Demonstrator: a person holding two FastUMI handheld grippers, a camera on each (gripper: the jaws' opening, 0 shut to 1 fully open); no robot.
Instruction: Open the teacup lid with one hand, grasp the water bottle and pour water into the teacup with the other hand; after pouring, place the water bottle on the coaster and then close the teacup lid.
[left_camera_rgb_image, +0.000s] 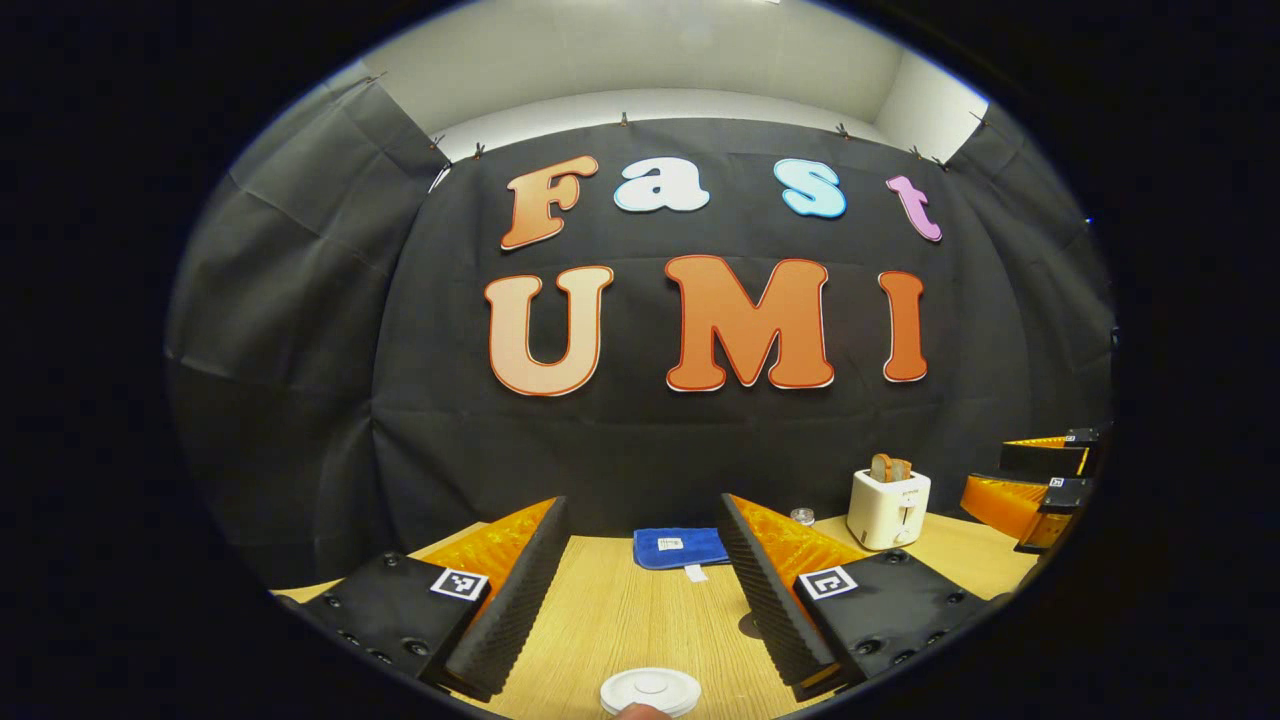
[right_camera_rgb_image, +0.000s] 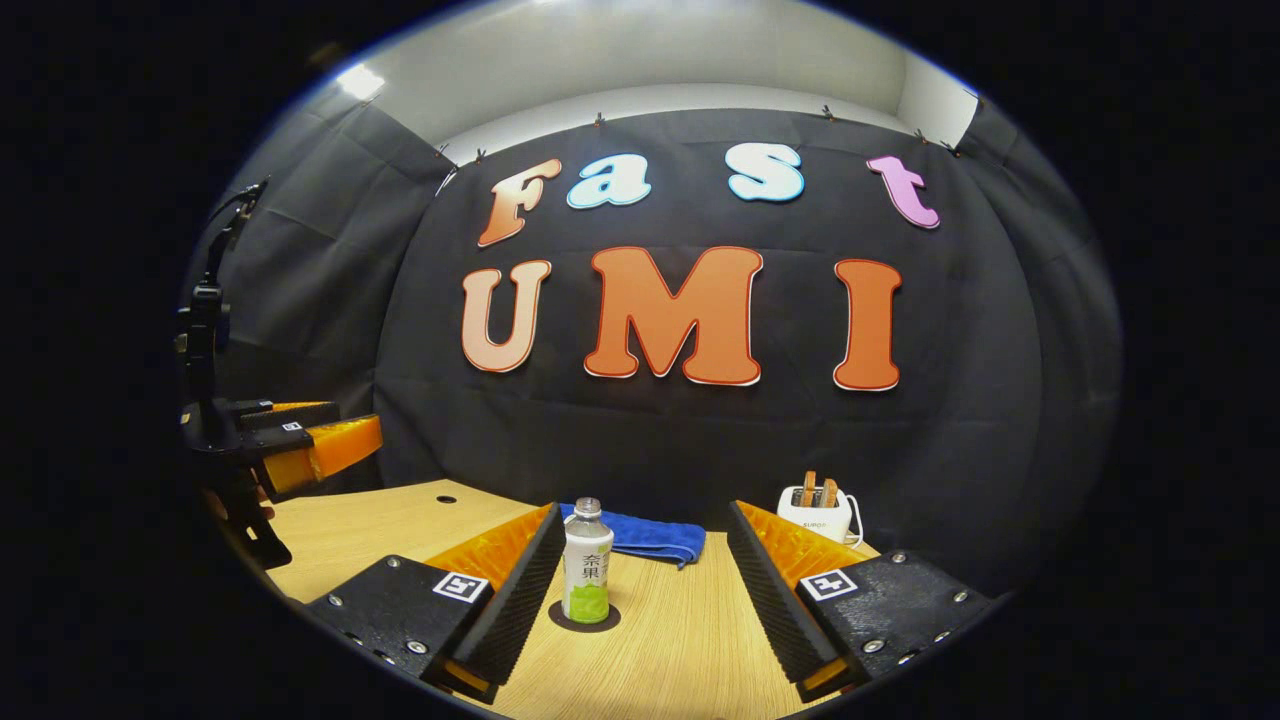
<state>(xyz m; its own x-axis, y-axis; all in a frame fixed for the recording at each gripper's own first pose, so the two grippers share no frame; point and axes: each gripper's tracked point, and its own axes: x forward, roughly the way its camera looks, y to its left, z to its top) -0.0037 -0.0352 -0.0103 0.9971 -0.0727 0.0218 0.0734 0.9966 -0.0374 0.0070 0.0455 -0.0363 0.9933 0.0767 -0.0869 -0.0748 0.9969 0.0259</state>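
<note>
white teacup lid (left_camera_rgb_image: 651, 690) nearest of all, at the bottom edge of the left gripper view, lying flat just below and between the two fingers. possibly a fingertip touching its near rim, too cut off to say. left gripper (left_camera_rgb_image: 645, 590) spread wide, holding nothing, lid centred under the gap and closer than the tips.

in the right gripper view, right gripper (right_camera_rgb_image: 645, 590) also spread wide and empty. water bottle (right_camera_rgb_image: 587, 562) upright on the dark round coaster (right_camera_rgb_image: 585, 617), long axis vertical, standing ahead in the gap but close beside the left finger, off centre. judged: right gripper nearer to the bottle, left one nearer to the lid; a small shift to the left probably needed before closing on the bottle.

farther out on the wooden table (right_camera_rgb_image: 690, 640): blue cloth (right_camera_rgb_image: 640, 536) behind the bottle, white toaster (right_camera_rgb_image: 815, 512) with bread at right.
</note>
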